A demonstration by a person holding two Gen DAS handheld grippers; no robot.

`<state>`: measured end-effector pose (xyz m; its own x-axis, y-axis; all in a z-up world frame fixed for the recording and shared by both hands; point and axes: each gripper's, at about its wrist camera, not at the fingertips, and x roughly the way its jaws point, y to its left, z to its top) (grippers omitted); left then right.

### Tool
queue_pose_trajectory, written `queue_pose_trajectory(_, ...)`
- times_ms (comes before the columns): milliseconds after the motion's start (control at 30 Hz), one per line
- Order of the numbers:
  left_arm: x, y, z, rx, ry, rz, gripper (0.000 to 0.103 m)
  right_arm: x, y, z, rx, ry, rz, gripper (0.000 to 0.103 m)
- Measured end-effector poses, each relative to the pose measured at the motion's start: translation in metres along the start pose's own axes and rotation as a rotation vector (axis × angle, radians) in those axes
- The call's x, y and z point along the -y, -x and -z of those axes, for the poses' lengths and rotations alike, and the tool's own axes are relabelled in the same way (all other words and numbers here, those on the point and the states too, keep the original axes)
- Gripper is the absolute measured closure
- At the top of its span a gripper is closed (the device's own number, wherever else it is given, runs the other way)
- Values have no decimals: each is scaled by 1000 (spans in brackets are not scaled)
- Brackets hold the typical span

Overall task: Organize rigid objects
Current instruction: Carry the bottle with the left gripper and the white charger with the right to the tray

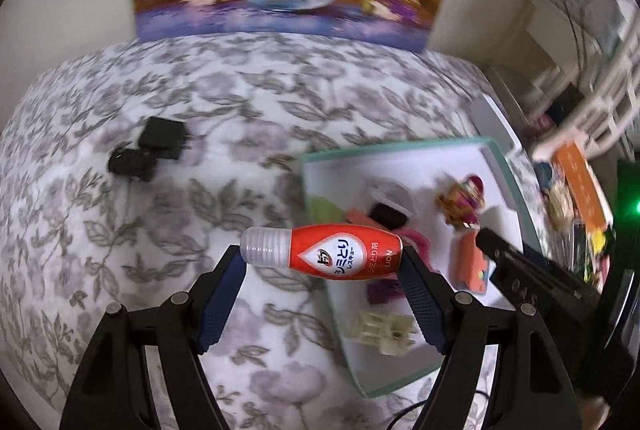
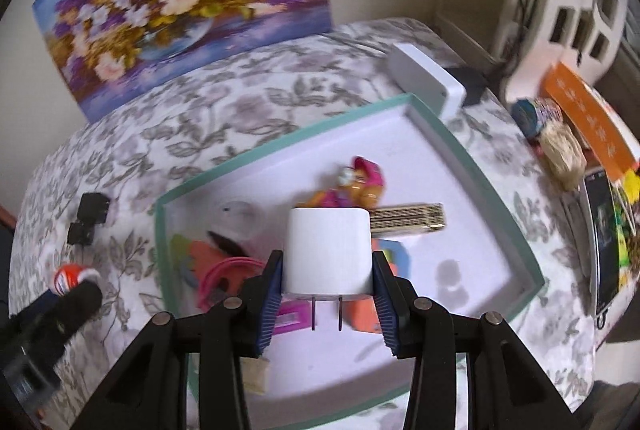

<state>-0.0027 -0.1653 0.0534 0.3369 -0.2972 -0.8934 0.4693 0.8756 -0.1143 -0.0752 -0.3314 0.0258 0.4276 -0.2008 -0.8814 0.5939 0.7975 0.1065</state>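
- Your left gripper (image 1: 323,258) is clamped on the little red bottle (image 1: 322,250), one end against each finger. The bottle lies sideways in the air, over the flowery bedspread (image 1: 168,101), just at the tray's near left edge.
- Your right gripper (image 2: 328,280) is clamped on the white plug (image 2: 327,250). Its two metal pins point back at you. It hangs over the middle of the tray (image 2: 472,153).
- Bring each thing down over a bare white spot, then let go gently, I think.
- Keep clear of the small toy figure (image 2: 352,185) near the tray's far side.
- The bottle is smooth and round, so it may roll. The plug is hard, boxy and shiny.
- The black charger (image 1: 150,149) sits on the bedspread, well left of the tray.
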Motion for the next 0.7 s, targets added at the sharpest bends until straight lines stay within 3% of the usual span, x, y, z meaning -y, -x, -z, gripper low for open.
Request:
queue_pose_trajectory(400,59,-19,14,-33,-135,-23,25,45,-6,-1,-23,-81,18,58)
queue_pose_trajectory(700,81,-30,22,-45,-222,-46,25,61,-13,2,-54,-127,1,58)
